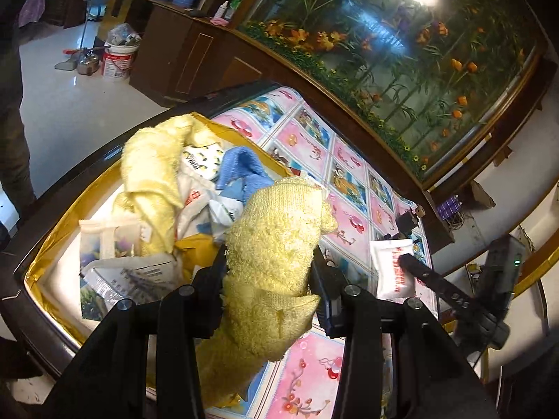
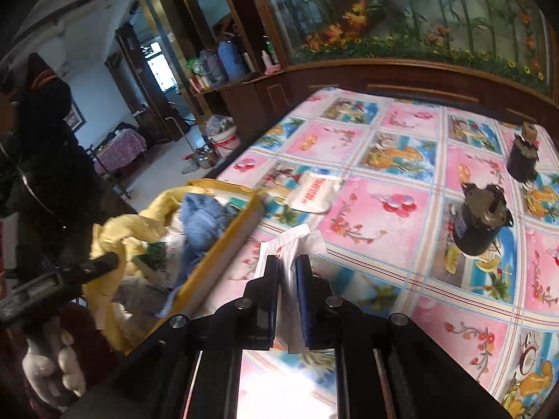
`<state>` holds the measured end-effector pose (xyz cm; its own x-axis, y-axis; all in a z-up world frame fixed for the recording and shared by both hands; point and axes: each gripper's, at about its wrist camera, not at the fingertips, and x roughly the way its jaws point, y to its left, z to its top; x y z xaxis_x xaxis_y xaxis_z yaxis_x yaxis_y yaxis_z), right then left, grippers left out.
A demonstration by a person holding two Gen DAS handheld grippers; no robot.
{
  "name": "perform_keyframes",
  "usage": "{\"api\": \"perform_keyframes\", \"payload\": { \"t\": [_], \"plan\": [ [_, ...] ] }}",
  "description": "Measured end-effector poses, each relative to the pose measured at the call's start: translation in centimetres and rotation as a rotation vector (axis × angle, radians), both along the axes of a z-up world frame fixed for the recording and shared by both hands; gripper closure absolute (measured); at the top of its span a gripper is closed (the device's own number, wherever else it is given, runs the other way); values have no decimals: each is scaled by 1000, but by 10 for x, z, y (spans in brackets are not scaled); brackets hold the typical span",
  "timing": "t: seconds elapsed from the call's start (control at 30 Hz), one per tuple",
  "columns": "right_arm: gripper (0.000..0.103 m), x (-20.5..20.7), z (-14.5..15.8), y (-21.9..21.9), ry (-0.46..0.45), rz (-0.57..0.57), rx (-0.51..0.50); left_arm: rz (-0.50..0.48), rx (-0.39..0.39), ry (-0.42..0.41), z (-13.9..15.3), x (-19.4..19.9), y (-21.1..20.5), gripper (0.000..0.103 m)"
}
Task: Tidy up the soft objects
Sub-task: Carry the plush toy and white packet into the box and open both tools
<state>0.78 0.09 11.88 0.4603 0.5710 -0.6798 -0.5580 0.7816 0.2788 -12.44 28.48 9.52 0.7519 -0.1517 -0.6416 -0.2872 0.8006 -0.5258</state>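
Because both loads are evidently bound for the gold-lined box (image 1: pixel 45 258), the left gripper (image 1: pixel 269 272) grasps a yellow towel (image 1: pixel 276 244) at the box's rim, while the right gripper (image 2: pixel 287 269), beside the box, is clenched on a white packet (image 2: pixel 290 241).

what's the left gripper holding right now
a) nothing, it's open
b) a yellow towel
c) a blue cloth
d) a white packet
b: in the left wrist view the left gripper is closed on a fluffy yellow towel, held at the edge of the gold-lined box; the blue cloth lies inside the box, and the white packet is by the right gripper.
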Motion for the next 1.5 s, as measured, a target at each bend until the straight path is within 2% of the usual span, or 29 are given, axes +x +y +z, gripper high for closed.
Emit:
{"api": "perform_keyframes", "payload": {
  "t": [0.13, 0.33, 0.4, 0.53, 0.8, 0.87, 1.03, 1.07, 1.13, 1.23, 1.3, 1.33, 1.5],
  "plan": [
    [92, -11, 9, 27, -2, 69, 16, 22, 1, 25, -7, -2, 7, 63],
    [92, -19, 7, 77, 18, 161, 16, 25, 16, 77, -22, -2, 12, 63],
    [92, -18, 3, 94, 28, 183, 12, 27, 12, 73, -25, -3, 14, 56],
    [92, -10, -10, 128, 60, 214, -2, 32, 15, 39, -22, -9, 21, 29],
    [91, 21, -45, 179, 168, 224, -23, 47, 31, -20, -18, -17, 37, 20],
    [91, 26, -49, 192, 160, 224, -44, 52, 54, -11, -15, -16, 37, 17],
    [89, 34, -53, 218, 105, 214, -113, 52, 129, 3, -13, -12, 30, 17],
    [84, 35, -54, 222, 94, 215, -127, 49, 137, 7, -13, -11, 29, 17],
    [82, 36, -55, 227, 74, 233, -149, 42, 153, 16, -13, -8, 25, 17],
    [66, 31, -40, 220, 14, 242, -122, 49, 200, 25, -10, -7, 18, 17],
    [42, 24, -24, 207, -36, 227, -93, 64, 236, 27, -7, -8, 15, 17],
    [37, 19, -15, 199, -65, 216, -80, 71, 253, 28, -5, -9, 13, 17],
    [27, -1, 13, 162, -169, 168, -58, 113, 342, 29, 3, -14, 4, 17]
  ]
}}
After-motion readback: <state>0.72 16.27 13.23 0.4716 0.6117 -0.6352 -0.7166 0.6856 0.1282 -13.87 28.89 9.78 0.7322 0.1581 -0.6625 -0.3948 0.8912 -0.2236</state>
